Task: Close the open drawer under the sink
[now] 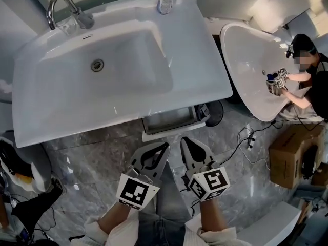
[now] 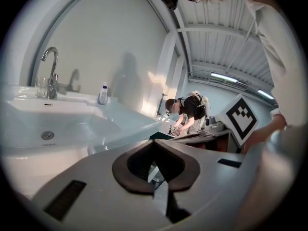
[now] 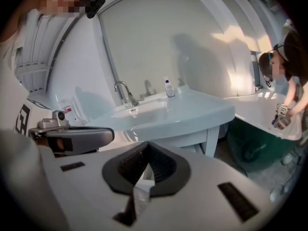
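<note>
So, left gripper [image 1: 165,147]: jaws pressed together, nothing between them; tips point to 12 o'clock.
Open drawer [image 1: 169,122]: shallow white drawer with a grey inside, sticking out from under the white ceramic sink [image 1: 205,81]; its front runs 9 to 3 o'clock and lies at 12 o'clock from both grippers.
Right gripper [image 1: 183,140]: jaws closed and empty; its tips look slightly nearer the drawer front.
Coming move: probably a push toward 12 o'clock.

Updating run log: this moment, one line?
white drawer under white sink: open | left gripper: shut, empty | right gripper: shut, empty
</note>
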Motion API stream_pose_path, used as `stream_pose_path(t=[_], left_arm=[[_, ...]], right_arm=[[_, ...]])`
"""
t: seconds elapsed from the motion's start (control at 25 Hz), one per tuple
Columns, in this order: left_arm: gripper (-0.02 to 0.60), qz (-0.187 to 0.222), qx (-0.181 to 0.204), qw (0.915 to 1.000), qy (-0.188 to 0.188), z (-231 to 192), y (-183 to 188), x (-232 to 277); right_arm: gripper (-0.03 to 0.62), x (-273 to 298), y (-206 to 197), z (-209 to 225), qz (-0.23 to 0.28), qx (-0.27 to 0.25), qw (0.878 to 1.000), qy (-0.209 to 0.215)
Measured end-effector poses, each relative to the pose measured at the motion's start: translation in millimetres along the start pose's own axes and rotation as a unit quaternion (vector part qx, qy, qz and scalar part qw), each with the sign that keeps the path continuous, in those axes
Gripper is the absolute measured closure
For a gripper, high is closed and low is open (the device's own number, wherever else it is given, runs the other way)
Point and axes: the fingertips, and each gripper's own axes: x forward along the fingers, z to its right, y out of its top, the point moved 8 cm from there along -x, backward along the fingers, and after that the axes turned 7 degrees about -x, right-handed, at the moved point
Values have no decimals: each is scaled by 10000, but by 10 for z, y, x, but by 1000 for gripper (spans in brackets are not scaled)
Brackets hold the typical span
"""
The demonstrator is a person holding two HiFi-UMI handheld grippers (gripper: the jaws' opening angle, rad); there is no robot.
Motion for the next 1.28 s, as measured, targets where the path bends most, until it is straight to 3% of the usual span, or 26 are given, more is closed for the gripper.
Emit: stream_pose_path(t=[0.48,1.28], left_arm=[[565,-214,-101,9994,242,-182,-686,284],[565,-731,-164,9961,461,-295,-1621,622]], right_arm=[[583,305,-667,234,-46,-5,9999,-124],[582,601,-1565,625,-673,261,9973,-119]])
